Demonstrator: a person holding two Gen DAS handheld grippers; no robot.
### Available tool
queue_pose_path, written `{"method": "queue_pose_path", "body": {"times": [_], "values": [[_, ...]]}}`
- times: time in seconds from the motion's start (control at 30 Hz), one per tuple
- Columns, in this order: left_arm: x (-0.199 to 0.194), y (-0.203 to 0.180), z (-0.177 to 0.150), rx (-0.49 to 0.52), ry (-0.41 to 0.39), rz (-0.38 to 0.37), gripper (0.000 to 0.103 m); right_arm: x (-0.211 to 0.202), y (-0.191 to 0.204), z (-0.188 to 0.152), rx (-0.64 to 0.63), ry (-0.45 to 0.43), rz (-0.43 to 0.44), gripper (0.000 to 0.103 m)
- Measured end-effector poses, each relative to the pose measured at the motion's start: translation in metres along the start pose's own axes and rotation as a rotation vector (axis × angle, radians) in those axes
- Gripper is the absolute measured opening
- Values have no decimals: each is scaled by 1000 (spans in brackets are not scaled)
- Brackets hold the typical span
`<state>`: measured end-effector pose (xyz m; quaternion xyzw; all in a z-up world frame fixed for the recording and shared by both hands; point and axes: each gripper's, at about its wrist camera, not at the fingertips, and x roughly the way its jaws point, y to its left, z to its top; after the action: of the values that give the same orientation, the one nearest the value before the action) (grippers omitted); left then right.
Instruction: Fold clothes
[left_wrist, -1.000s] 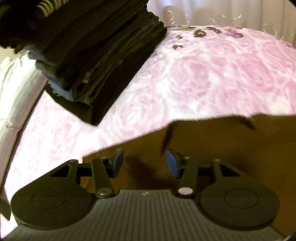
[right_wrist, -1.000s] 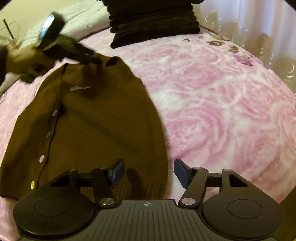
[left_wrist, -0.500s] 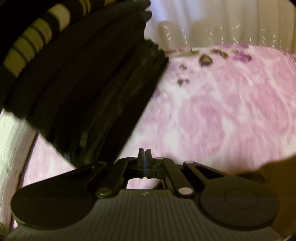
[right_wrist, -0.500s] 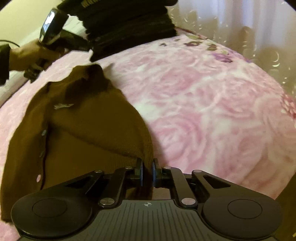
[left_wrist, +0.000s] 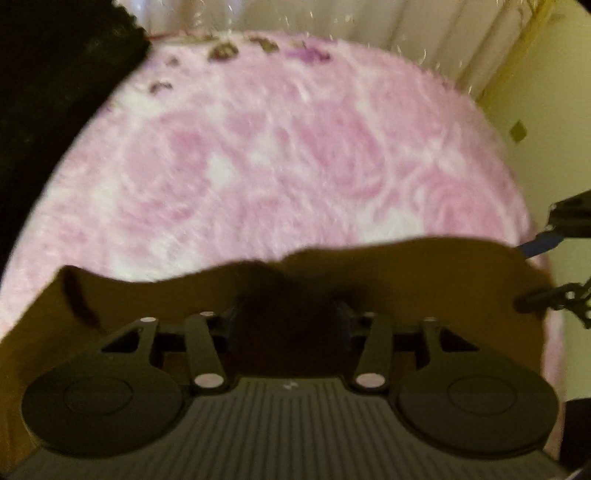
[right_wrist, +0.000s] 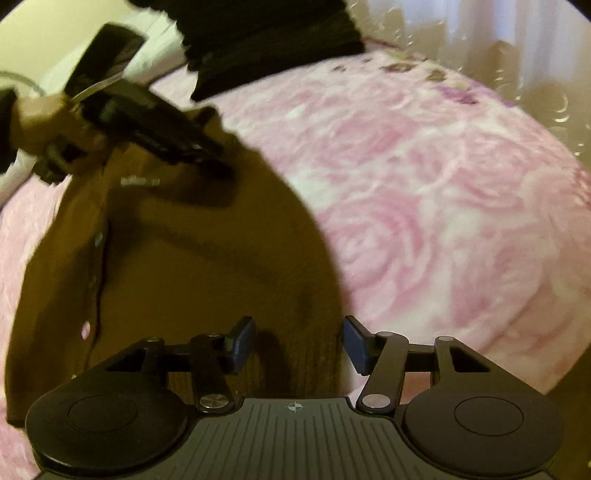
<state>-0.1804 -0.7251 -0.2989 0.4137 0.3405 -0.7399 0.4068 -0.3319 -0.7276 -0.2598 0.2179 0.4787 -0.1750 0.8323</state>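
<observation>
Brown knitted button-front cardigan (right_wrist: 192, 266) spread flat on pink rose-patterned plush blanket (right_wrist: 443, 206), collar end toward stack of dark folded clothes (right_wrist: 266, 40) at far edge. Left gripper (left_wrist: 288, 325) down at collar end, jaws opening, dark bunch of brown knit between them; contact of pads with cloth too blurred to tell. Right gripper (right_wrist: 299, 343) at hem corner, jaws opening, blue pads (right_wrist: 242, 341) clearly apart, cardigan edge lying between, not pinched. Person's hand (right_wrist: 40, 122) gripping left tool.
</observation>
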Motion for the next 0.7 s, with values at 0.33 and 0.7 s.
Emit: {"method": "queue_pose_path", "body": {"times": [0.33, 0.7], "values": [[11, -4, 59, 47, -95, 75, 6, -7, -46, 8, 146, 8, -23, 9], [-103, 5, -45, -227, -220, 275, 24, -38, -24, -5, 95, -72, -37, 62]]}}
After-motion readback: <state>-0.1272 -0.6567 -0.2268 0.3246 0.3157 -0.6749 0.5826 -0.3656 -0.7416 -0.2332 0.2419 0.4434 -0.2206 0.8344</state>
